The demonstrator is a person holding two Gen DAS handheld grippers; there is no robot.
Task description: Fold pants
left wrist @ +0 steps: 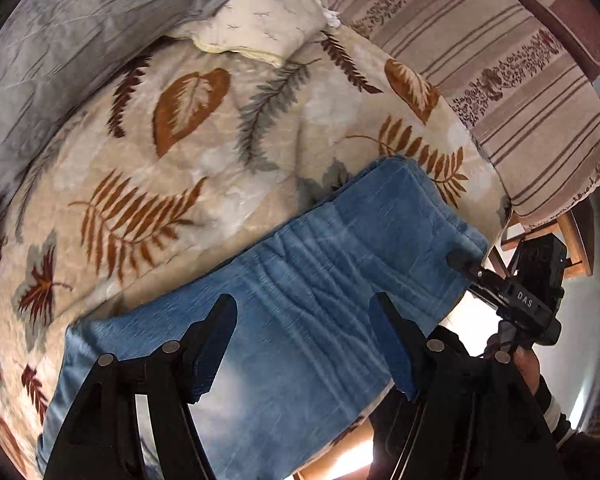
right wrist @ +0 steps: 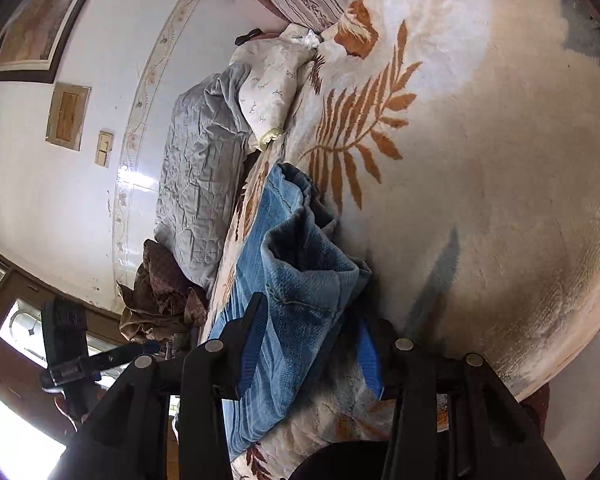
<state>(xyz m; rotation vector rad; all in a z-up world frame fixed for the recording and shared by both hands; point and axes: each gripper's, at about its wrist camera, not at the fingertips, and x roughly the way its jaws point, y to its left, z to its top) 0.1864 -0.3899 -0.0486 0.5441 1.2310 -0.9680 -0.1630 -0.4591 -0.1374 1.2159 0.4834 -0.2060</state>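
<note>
**Blue pants on leaf blanket, both grippers spread**

Blue pants (left wrist: 300, 264) lie folded lengthwise in a long band across leaf-print blanket (left wrist: 172, 168), near bed edge. L gripper (left wrist: 304, 344) hovers over the band's middle, jaws wide apart, fabric showing between them, nothing pinched. R gripper (right wrist: 308, 344) sits at one end of the pants (right wrist: 296, 276), fingers straddling the bunched end w/ its open cuff/waist; jaws released, cloth between but not clamped. From L wrist view, R gripper (left wrist: 466, 260) shows at band's far right end. Gray quilt (right wrist: 204, 168) and striped pillow (left wrist: 520, 92) lie beyond the blanket.
</note>
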